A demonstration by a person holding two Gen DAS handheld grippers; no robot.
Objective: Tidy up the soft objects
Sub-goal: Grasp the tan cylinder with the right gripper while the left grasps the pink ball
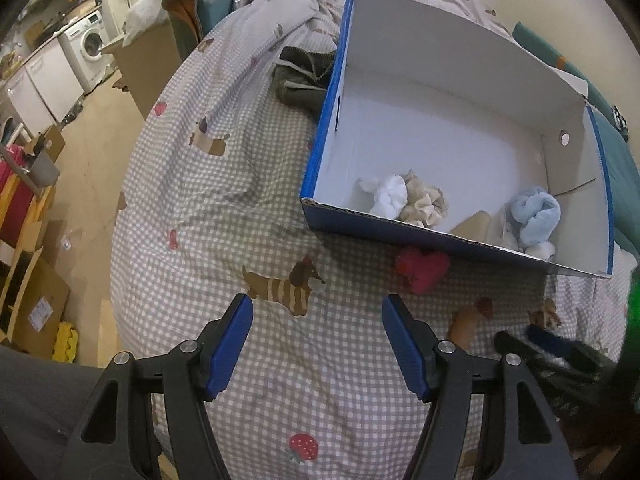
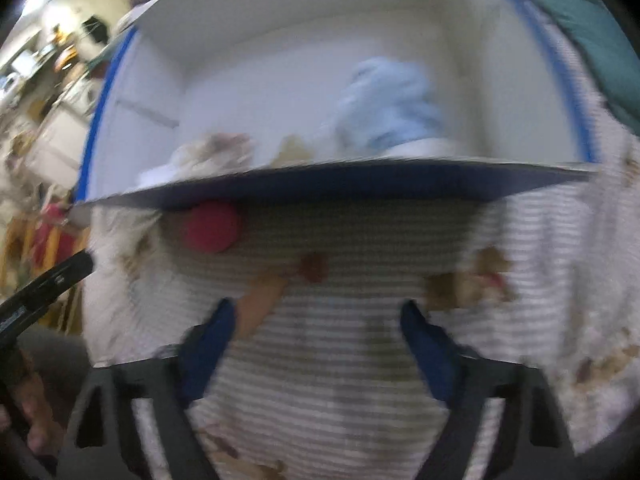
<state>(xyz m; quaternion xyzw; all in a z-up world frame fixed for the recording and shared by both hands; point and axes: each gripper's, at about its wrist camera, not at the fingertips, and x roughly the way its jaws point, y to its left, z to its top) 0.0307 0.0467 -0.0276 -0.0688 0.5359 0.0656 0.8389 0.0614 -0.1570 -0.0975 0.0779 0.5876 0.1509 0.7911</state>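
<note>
- Red fluffy piece (image 1: pixel 422 270), the one soft thing not yet boxed, lies on the checked bed cover (image 1: pixel 240 208), touching the near blue wall of the box (image 1: pixel 400 236).
- Box already holds a white bundle (image 1: pixel 386 198), a beige one (image 1: pixel 424 204) and a light blue one (image 1: pixel 532 212).
- Left tongs (image 1: pixel 318 346) stand wide with nothing between them; the red piece sits ahead and to their right.
- Right tongs (image 2: pixel 316 340), blurred, also gape over bare cover; the red piece (image 2: pixel 212 226) lies ahead and to their left.
- Neither hand looks clearly nearer; its long axis is unclear.
</note>
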